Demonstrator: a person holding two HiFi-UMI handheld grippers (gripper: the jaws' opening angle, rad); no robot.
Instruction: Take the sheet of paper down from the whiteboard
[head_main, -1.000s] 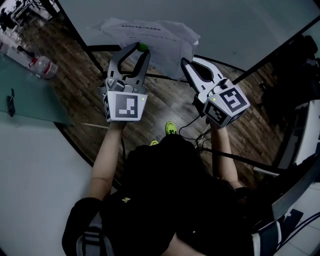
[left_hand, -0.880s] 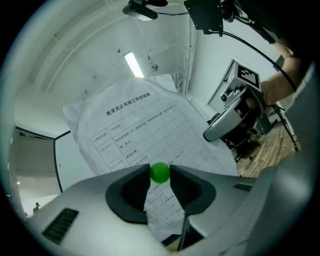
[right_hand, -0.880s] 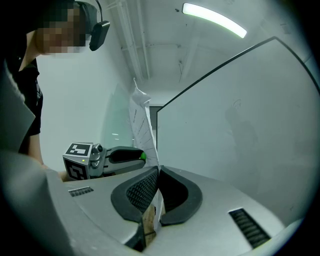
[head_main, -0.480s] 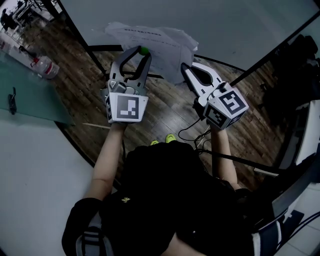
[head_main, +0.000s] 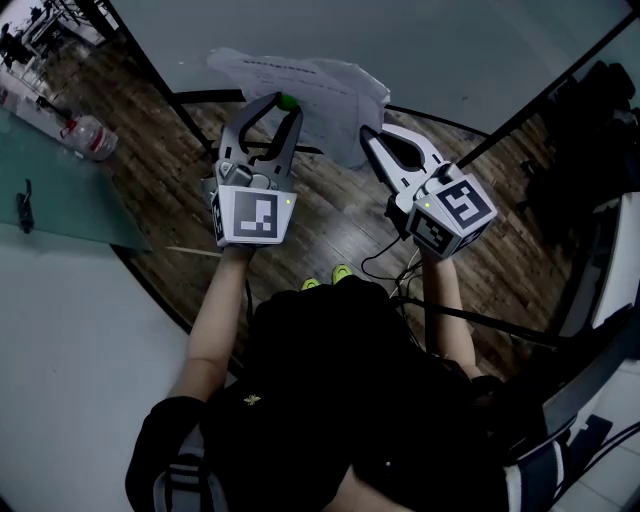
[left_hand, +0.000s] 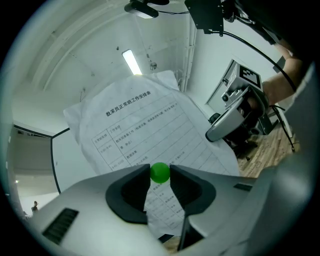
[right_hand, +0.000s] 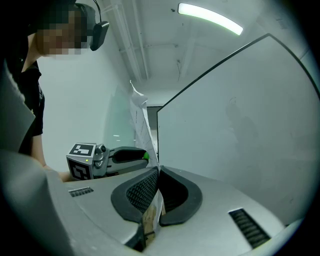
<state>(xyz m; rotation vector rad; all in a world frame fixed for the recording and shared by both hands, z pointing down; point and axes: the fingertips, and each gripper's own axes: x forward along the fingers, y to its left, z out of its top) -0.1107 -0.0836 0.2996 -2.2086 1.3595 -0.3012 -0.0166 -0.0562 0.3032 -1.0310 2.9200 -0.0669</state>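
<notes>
Fingers (left_hand: 130, 192) on my left gripper (head_main: 281, 103) are pinched on a small green ball magnet (left_hand: 160, 172), which I reckon is the pin that fixed things to the board. My right gripper (right_hand: 156, 172) is clamped tight on the edge of the sheet of paper (head_main: 305, 85) so it can't drop. The sheet hangs crumpled between both tools, just in front of the whiteboard (head_main: 470, 50), and looks free of it. Wooden floor (head_main: 330, 215) lies below.
</notes>
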